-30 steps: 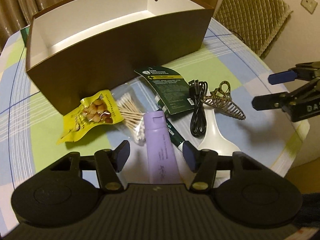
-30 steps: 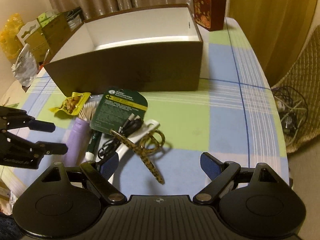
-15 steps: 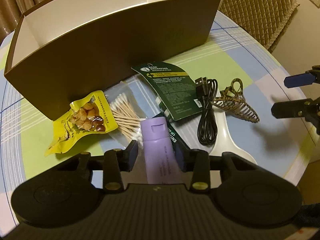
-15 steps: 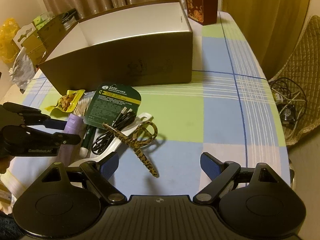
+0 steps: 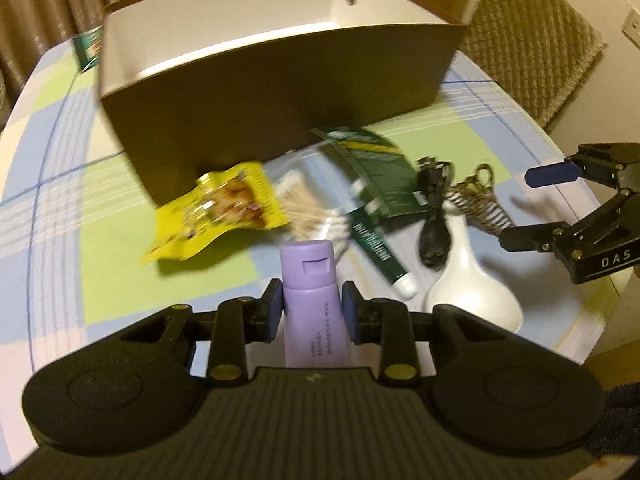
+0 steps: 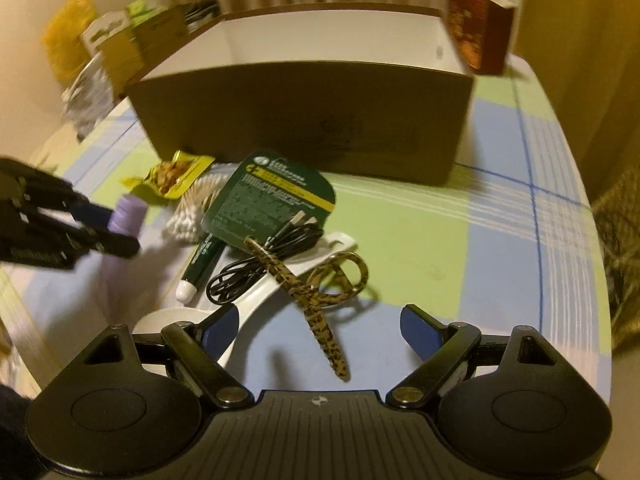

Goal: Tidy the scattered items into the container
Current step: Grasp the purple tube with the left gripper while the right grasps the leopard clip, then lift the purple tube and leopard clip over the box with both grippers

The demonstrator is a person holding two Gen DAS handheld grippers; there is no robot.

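Note:
My left gripper (image 5: 310,304) is shut on a purple tube (image 5: 310,280) and holds it off the table, cap pointing toward the brown box (image 5: 280,92), which is open-topped and white inside. The same gripper (image 6: 110,228) and tube (image 6: 128,216) show at the left of the right wrist view. My right gripper (image 6: 318,330) is open and empty, low over the leopard-print hair clip (image 6: 316,300). A yellow snack packet (image 5: 220,208), cotton swabs (image 5: 308,212), green card (image 5: 376,168), green tube (image 5: 380,252), black cable (image 5: 434,216) and white spoon (image 5: 472,284) lie in front of the box.
The checked tablecloth (image 6: 500,240) covers a round table; its edge runs close on the right. A quilted chair (image 5: 532,40) stands behind right. A red-brown box (image 6: 480,36) stands behind the container, and packets (image 6: 108,48) are stacked beyond the table's left.
My left gripper closed on the purple tube and lifted it off the table, backing away from the pile. My right gripper stayed open and moved closer to the hair clip.

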